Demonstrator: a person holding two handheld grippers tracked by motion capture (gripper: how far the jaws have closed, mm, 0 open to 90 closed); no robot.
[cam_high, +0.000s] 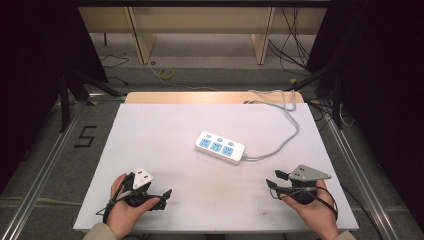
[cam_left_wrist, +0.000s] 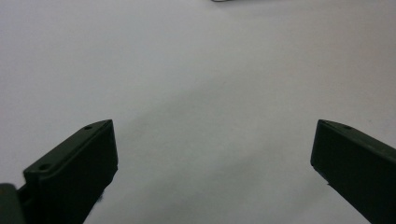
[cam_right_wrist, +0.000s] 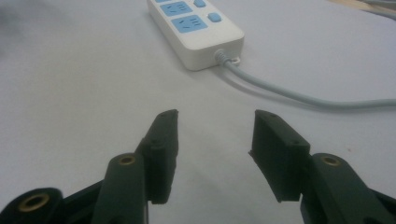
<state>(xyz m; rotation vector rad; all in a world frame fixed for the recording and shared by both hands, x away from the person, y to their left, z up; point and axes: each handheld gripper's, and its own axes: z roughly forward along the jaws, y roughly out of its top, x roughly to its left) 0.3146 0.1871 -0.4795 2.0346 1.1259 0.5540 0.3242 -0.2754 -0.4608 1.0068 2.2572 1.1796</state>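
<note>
A white power strip (cam_high: 220, 146) with blue socket faces and blue buttons lies near the middle of the white table (cam_high: 165, 125). Its grey cable (cam_high: 287, 132) runs right, then back off the far edge. My left gripper (cam_high: 162, 196) rests at the near left in a hand, pointing right. Its jaws stand wide apart over bare table in the left gripper view (cam_left_wrist: 215, 126). My right gripper (cam_high: 273, 179) is at the near right, pointing left toward the strip. It is open and empty (cam_right_wrist: 215, 115), with the strip's cable end (cam_right_wrist: 196, 28) and the cable (cam_right_wrist: 280, 91) a short way ahead.
A strip of bare wood (cam_high: 210, 97) shows along the table's far edge. Beyond it are floor cables, a yellow coil (cam_high: 166, 74) and wooden furniture legs. A black "5" (cam_high: 86, 136) marks the floor at left. Dark stands flank both sides.
</note>
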